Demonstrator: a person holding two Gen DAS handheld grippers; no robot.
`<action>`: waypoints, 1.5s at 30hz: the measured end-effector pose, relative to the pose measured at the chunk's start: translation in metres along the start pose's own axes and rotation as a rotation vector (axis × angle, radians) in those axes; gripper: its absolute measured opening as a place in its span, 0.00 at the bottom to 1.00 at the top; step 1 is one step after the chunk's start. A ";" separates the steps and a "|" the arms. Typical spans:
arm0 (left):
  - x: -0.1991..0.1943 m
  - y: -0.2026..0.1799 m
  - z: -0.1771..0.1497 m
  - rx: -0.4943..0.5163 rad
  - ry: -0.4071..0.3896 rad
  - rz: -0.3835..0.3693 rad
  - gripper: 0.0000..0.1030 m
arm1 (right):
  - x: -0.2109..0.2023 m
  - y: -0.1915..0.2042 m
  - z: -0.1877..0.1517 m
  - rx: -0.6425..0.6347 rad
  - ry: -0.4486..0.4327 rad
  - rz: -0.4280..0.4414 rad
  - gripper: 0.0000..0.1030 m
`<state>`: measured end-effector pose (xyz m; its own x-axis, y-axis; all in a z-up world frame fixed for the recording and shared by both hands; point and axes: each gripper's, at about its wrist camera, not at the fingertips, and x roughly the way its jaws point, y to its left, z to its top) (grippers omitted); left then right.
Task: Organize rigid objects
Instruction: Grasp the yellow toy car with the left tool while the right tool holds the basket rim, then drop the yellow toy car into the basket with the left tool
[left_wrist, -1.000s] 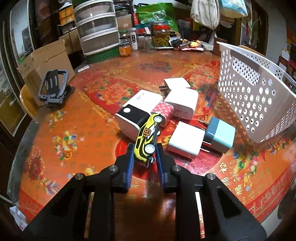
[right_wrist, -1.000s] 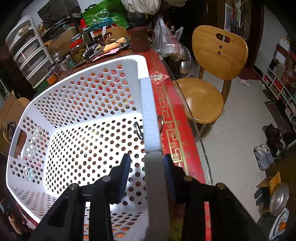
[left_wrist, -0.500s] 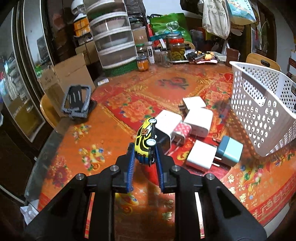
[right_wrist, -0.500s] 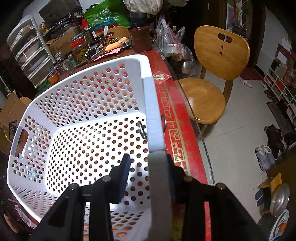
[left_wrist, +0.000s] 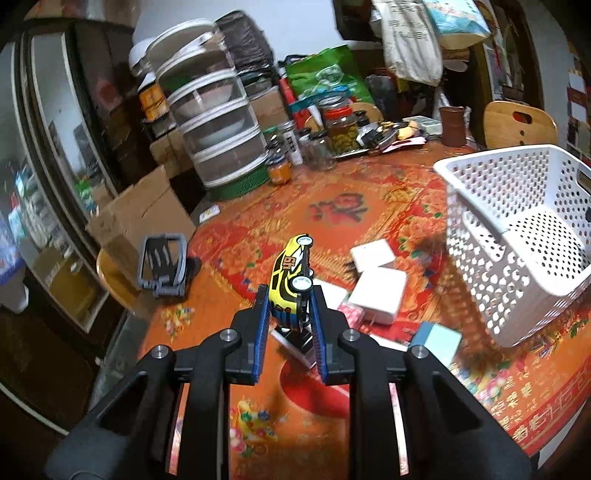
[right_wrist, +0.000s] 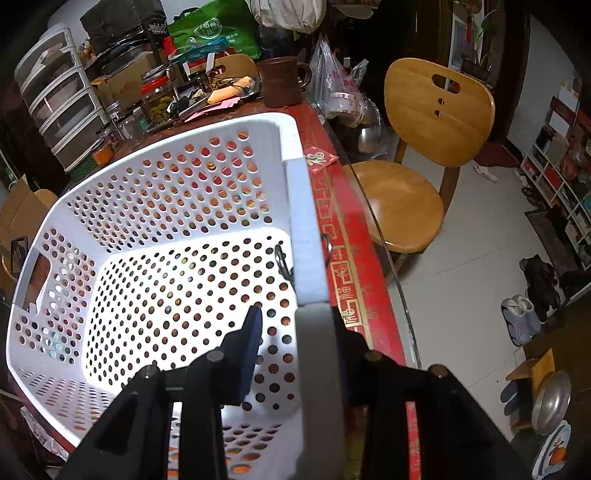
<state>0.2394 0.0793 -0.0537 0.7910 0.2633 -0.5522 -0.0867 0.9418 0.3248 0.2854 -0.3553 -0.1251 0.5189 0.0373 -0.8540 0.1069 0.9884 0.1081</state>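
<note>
Surface: I log a round table (left_wrist: 354, 206) under a red and orange floral cloth, glass-topped along its edge, in a crowded room.

Far side of table: a stack of clear plastic drawers (left_wrist: 210, 122), glass jars (left_wrist: 341, 123), a brown mug (right_wrist: 282, 81) and a green bag (left_wrist: 325, 75). A cardboard box (left_wrist: 142, 214) stands at the left rim, with a black folding stand (left_wrist: 162, 264) on the cloth just beside it.

Room: two wooden chairs; one wooden chair (right_wrist: 417, 155) stands by the table over a pale tiled floor.

Task item: a yellow toy car (left_wrist: 290, 275), on its side with wheels to the right and nose pointing away. My left gripper (left_wrist: 290, 317) is clamped on its rear, holding it clear of the cloth. Below and just right lie white chargers (left_wrist: 378, 291) and a pale blue charger (left_wrist: 437, 341).

Basket: a white perforated basket (left_wrist: 517, 236) stands well right of the car. My right gripper (right_wrist: 291, 347) straddles its near wall, one finger inside, one outside; the jaws have just closed a little, but I cannot tell whether they press the wall.
</note>
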 end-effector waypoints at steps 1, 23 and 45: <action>-0.001 -0.004 0.004 0.011 -0.006 0.002 0.19 | 0.000 0.000 0.000 -0.001 -0.001 -0.005 0.32; -0.005 -0.134 0.108 0.228 -0.041 -0.217 0.19 | 0.000 -0.002 -0.001 0.002 0.002 -0.001 0.32; 0.066 -0.194 0.097 0.345 0.163 -0.337 0.25 | 0.001 0.000 -0.002 0.003 0.011 0.005 0.32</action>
<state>0.3670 -0.1065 -0.0791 0.6332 0.0125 -0.7739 0.3838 0.8632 0.3279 0.2841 -0.3554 -0.1265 0.5104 0.0434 -0.8588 0.1073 0.9877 0.1136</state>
